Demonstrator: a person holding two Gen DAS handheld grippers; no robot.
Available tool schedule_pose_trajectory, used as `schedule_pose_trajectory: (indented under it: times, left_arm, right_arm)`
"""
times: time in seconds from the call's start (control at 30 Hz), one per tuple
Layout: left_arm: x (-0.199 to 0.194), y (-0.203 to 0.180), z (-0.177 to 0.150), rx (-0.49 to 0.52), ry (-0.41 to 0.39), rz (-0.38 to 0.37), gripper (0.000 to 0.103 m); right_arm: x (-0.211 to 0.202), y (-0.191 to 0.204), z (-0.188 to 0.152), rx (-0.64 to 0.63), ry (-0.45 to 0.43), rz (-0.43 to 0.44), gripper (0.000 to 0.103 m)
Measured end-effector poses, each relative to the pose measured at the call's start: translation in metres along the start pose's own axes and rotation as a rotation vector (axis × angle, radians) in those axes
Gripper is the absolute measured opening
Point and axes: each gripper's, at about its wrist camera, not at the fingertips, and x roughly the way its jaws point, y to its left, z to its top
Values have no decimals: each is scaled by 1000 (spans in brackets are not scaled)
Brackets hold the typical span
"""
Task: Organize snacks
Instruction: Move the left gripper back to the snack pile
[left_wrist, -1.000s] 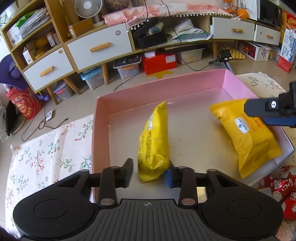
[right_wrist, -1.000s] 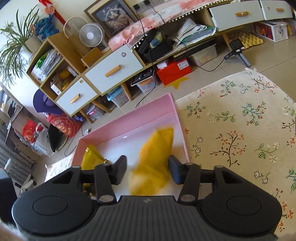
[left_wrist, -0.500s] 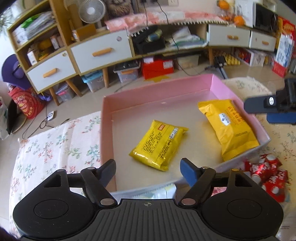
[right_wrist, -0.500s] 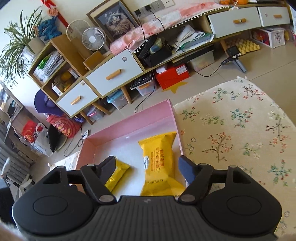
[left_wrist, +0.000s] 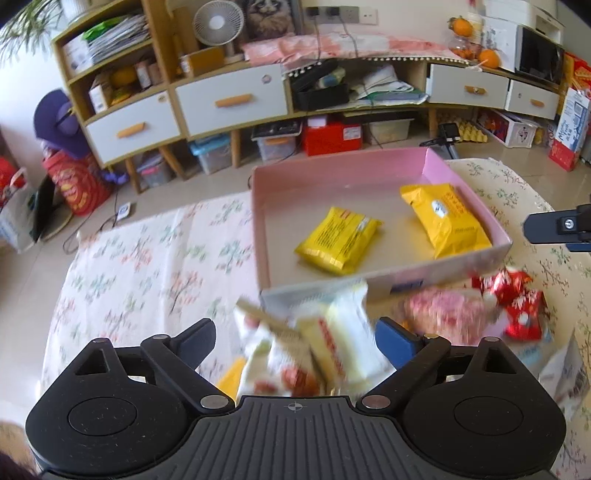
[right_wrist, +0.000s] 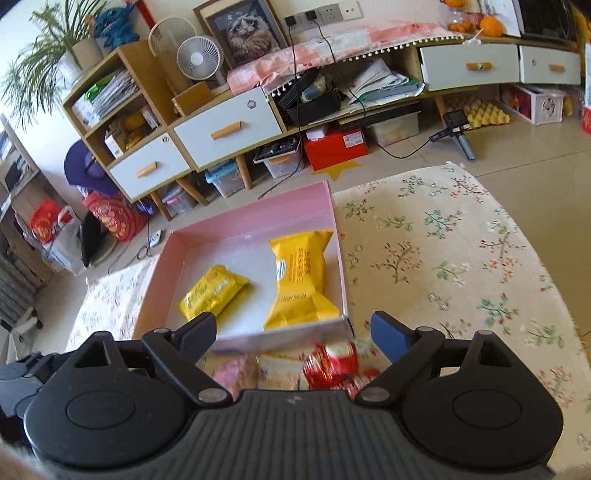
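Note:
A pink box (left_wrist: 369, 162) (right_wrist: 255, 206) lies on the floral cloth. Inside it lie a small yellow snack pack (left_wrist: 338, 240) (right_wrist: 212, 291) and a larger yellow pack (left_wrist: 445, 218) (right_wrist: 299, 280). My left gripper (left_wrist: 295, 338) is open above a pile of white and cream snack packs (left_wrist: 325, 343) in front of the box. My right gripper (right_wrist: 291, 332) is open above red wrapped snacks (right_wrist: 330, 363) (left_wrist: 517, 302) and a pink pack (right_wrist: 232, 371) (left_wrist: 443, 314). The right gripper also shows at the right edge of the left wrist view (left_wrist: 557, 227).
The floral cloth (left_wrist: 147, 266) (right_wrist: 443, 251) covers the surface around the box. A shelf unit with white drawers (left_wrist: 229, 103) (right_wrist: 225, 129) stands behind, with storage boxes and cables on the floor below it.
Both grippers let go of the yellow packs, which now lie flat in the box. Both opened wide and pulled back toward the loose snacks in front of the box.

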Motion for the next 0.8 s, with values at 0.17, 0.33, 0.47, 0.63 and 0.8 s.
schedule_pose_trajectory:
  times: [0.17,0.33,0.47,0.63,0.8]
  left_arm:
    - [-9,7,-24,-63,36,24,97]
    - [-16,15,-45,-129,61,31,97]
    - [-21,24,-62,-151,57,34,97]
    - [-29,33,-75,-174,8,13,97]
    - [-28,34,-86,-200,-38,-18,97]
  right_arm:
    - [-10,1,-14,-44,15,-26,97]
    - [-19,2,-27,-96,28,-30,101]
    - [-23,1,-42,-155,45,-37,103]
    - [-23,-6,-59,-196,43,-29,103]
    - [-34,-7,-78,-280,8,10,103]
